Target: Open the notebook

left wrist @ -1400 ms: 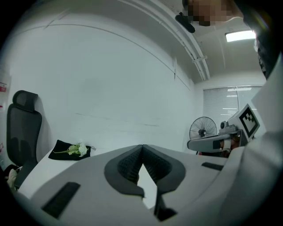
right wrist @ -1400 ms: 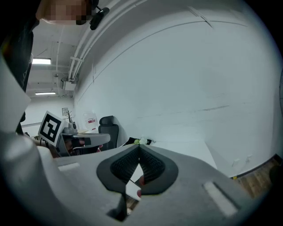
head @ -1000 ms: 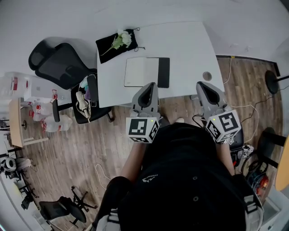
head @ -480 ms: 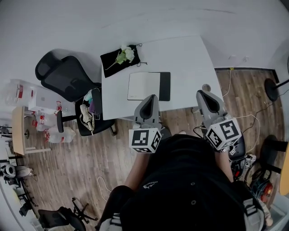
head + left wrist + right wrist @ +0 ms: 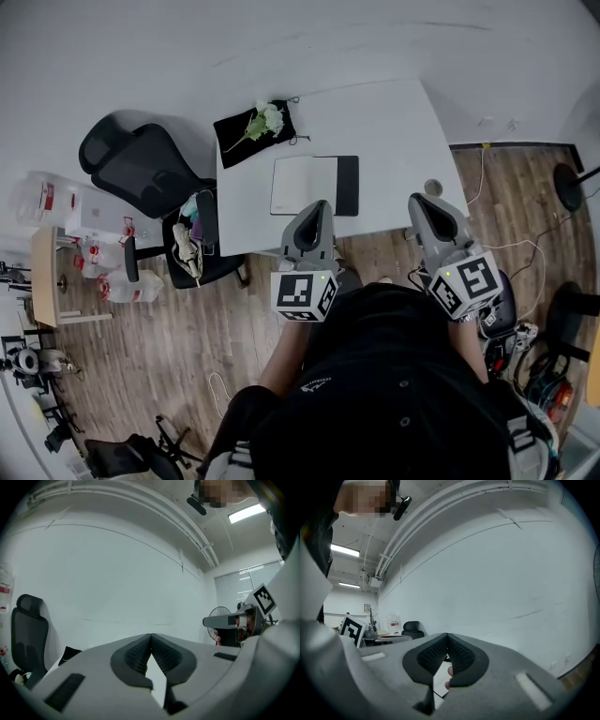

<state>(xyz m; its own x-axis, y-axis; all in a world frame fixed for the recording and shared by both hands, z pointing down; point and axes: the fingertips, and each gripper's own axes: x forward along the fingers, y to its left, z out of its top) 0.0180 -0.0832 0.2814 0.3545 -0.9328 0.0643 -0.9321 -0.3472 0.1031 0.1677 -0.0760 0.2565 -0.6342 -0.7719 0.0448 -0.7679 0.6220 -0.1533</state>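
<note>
Seemingly between steps, the left gripper [image 5: 318, 206] and right gripper [image 5: 420, 201] hang closed and empty at the near edge of the table [image 5: 394, 122]. The notebook [image 5: 305, 185] lies flat just beyond, opened or shut unclear.

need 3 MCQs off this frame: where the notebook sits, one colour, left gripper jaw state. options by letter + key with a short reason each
1. The notebook lies:
A. on the white table
B. on the office chair's seat
C. on the wooden floor

2. The cloth under the flowers is:
A. red
B. black
C. yellow

3. The jaws of the left gripper are:
A. wide apart
B. closed on the notebook
C. together, with nothing between them

Key:
1 A: the head view shows it flat on the tabletop, near the person's edge.
2 B: a dark square shows beneath the white blooms at the table's far left corner.
3 C: the left gripper view shows the pads meeting at their tips, with only the wall beyond them.
</note>
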